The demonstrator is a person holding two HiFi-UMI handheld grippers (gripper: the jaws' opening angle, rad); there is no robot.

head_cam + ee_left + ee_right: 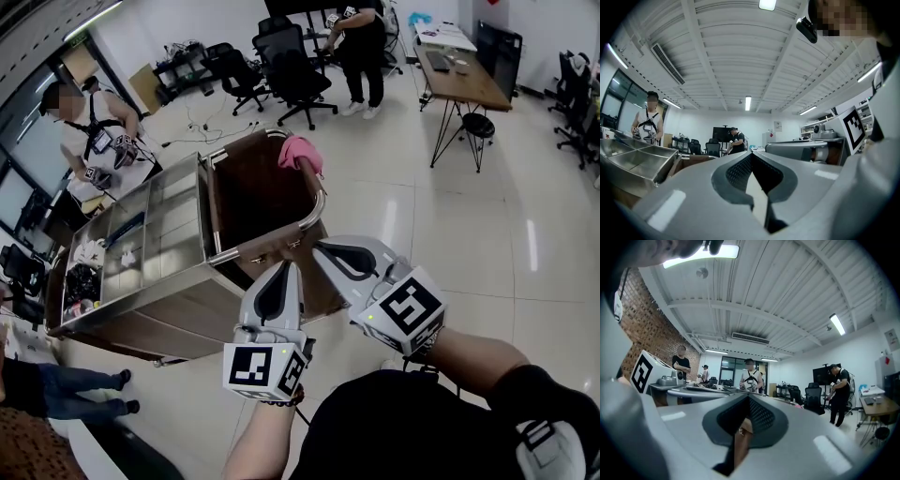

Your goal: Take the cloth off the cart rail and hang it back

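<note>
A pink cloth hangs bunched on the far corner of the cart's curved metal rail, above the brown wooden bin. My two grippers are held side by side over the near end of the cart, well short of the cloth. The left gripper is shut and empty, and in its own view the jaws meet at the tips. The right gripper is also shut with nothing in it, its tips together. Both point nearly level toward the cart.
The cart has steel trays on its left part holding small items. A person stands by its far left corner with grippers. Another person stands at the back near office chairs. A desk stands back right. Someone's legs show bottom left.
</note>
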